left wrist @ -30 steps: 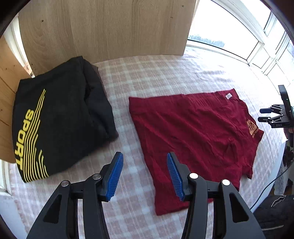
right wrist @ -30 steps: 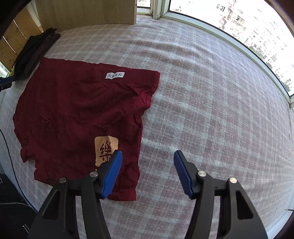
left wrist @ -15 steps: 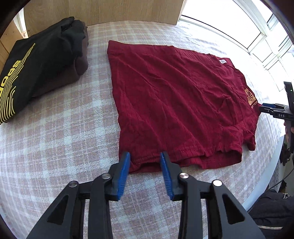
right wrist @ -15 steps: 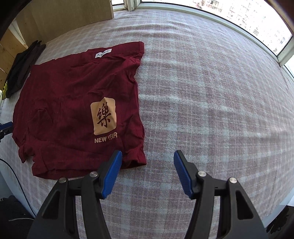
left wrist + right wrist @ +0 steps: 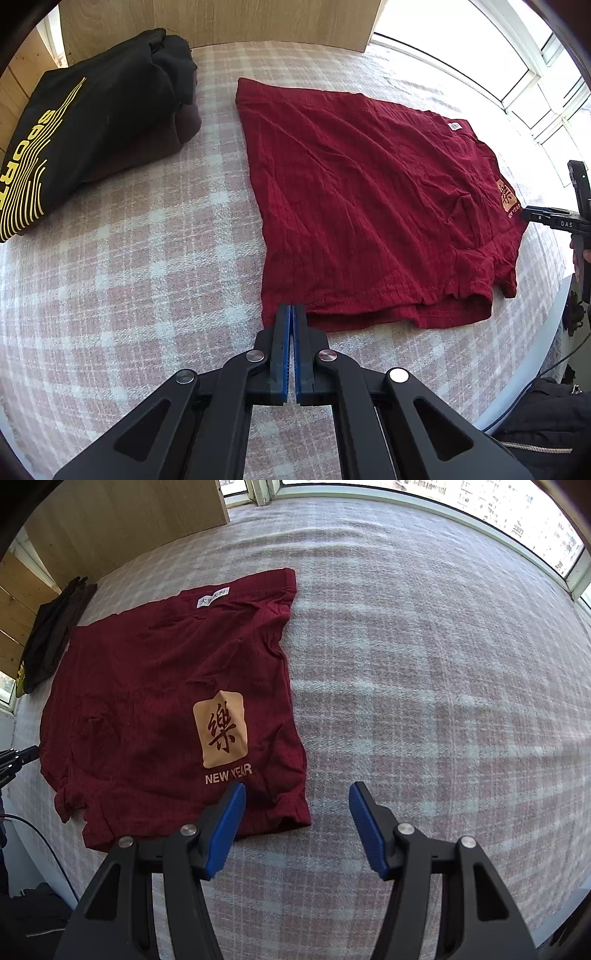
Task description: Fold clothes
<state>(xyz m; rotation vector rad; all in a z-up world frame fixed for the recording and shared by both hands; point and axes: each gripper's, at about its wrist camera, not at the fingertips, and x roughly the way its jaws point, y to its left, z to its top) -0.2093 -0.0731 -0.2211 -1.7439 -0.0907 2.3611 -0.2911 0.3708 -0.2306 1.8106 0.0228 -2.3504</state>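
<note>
Left gripper (image 5: 292, 314) is clamped tight, blue pads together right on the near hem corner of the red shirt (image 5: 369, 206); looks like a pinch of hem is caught, though how much cloth sits between the pads you cannot tell from here. Right gripper (image 5: 295, 805) stands wide, nothing between its pads: left pad (image 5: 226, 827) over the shirt's near corner by the NEW YEAR print (image 5: 228, 773), right pad over bare checked blanket (image 5: 424, 664).

Shirt lies flat on the blanket, roughly squared, white neck label (image 5: 213, 597) at the far edge, wrinkles across the middle. Folded black SPORT garment (image 5: 74, 147) sits well apart by the wooden panel (image 5: 221, 22).

Step in hand, by my read: grab both near corners, fold away.

- Bring the right gripper down so both pads straddle the hem corner, not just one.
- Catch both layers; a single layer will peel off on the lift.
- Close fully before lifting.
- Lift both hands together and level, or the fold goes skewed.
- Keep the left grip low till the right is set; pulling early drags the shirt.
- Aim the near hem at the label edge.
</note>
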